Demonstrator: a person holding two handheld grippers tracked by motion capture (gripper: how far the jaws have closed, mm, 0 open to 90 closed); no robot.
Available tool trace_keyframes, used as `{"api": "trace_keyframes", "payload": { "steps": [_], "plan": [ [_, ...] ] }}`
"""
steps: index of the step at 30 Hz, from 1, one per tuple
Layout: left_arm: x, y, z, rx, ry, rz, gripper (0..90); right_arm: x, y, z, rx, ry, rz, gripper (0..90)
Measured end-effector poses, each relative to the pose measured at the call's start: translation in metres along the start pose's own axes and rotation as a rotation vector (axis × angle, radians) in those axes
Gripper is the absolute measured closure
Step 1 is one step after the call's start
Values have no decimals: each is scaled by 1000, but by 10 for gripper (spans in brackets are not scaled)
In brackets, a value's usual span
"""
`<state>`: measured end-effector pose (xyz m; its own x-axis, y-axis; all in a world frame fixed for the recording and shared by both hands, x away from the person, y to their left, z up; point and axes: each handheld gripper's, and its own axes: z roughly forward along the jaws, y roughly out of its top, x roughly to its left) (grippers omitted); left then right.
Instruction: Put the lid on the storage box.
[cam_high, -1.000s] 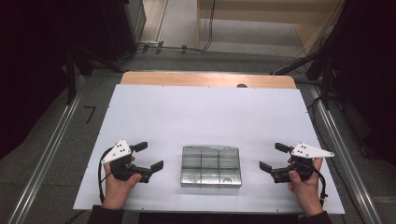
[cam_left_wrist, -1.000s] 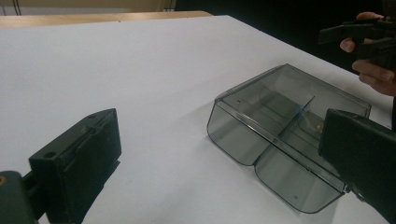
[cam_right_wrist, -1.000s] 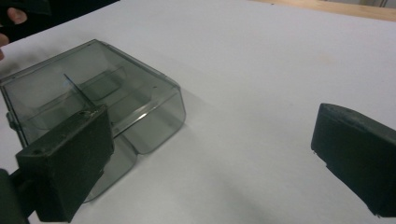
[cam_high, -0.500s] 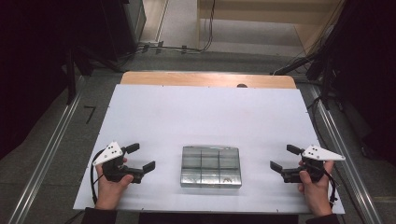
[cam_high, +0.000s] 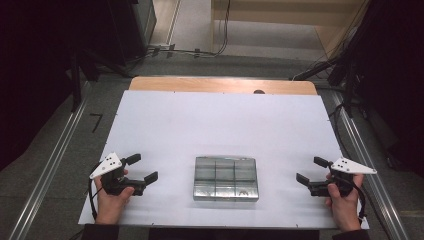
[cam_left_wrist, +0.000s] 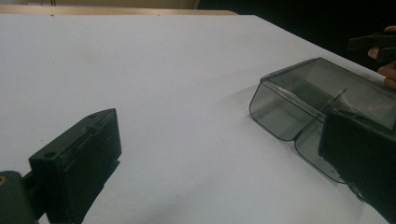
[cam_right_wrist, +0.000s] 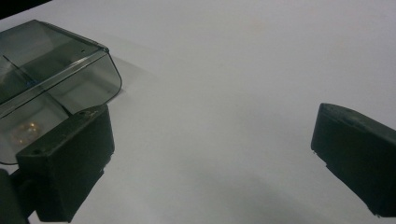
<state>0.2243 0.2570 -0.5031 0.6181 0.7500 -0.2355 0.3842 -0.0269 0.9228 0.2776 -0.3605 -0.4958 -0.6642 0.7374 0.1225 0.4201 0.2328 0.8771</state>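
As both hands rest at the lower corners of the high view, the entries run thus:

Item in hand: clear compartment box (cam_high: 226, 178), smoky transparent plastic, divided into a grid of cells, lid seemingly shut.
Position of box: low centre of the high view, on the white table (cam_high: 220, 125), near the front edge.
Long axis of box: runs left to right across the frame, so its short ends face the two grippers.
Contents: a small brass-coloured glint in one near cell, seen at lower left of the right gripper view; too blurred to identify.
Left gripper (cam_high: 141, 168): lower left of the high view, jaws open and empty, pointing rightward at the box's left end.
Right gripper (cam_high: 310, 170): lower right of the high view, jaws open and empty, pointing leftward at the box's right end.
Bearing, left: box (cam_left_wrist: 322, 107) lies at right of the left gripper view, partly behind the right-hand jaw; off the jaws' centre line.
Bearing, right: box (cam_right_wrist: 51, 84) lies at upper left of the right gripper view, beyond the left-hand jaw; likewise off centre.
Nearer hand: the left appears slightly nearer; the difference is small.
Obstructions: none on the table between either gripper and the box.
Surroundings: wooden strip (cam_high: 222, 85) along the table's far edge; cables (cam_high: 190, 50) on the floor beyond; metal rails at either side.
Judgement: either gripper would need to swing inward to bring a short end between its jaws.
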Motion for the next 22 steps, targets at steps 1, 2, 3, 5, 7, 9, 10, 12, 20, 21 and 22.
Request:
{"api": "trace_keyframes", "payload": {
  "steps": [1,2,3,5,7,9,10,12,20,21,22],
  "plan": [
    [0,0,0,-1,-1,0,0,0,0,0,-1,0,3,0],
    [0,0,0,-3,-1,1,0,0,0,0,-3,1,-1,0],
    [0,0,0,-5,-1,2,0,0,-1,0,-2,-1,0,0],
    [0,-2,2,-1,-2,4,0,0,-1,1,-4,-1,2,0],
    [0,-4,4,11,-3,7,0,-1,-2,1,-6,2,1,0],
    [0,-4,5,13,-2,10,0,-1,-3,2,-7,2,4,0],
    [0,-5,5,12,1,12,2,-1,-3,2,-6,5,6,0],
    [0,-6,5,13,1,16,8,-1,-3,3,-1,3,6,0],
    [-1,-6,4,1,1,16,8,-1,-4,5,-2,2,8,0],
    [-1,-6,5,5,4,15,8,-1,-4,4,-8,5,10,0],
    [-1,-6,5,7,4,15,8,-1,-4,4,-10,5,10,0]
  ]
}}
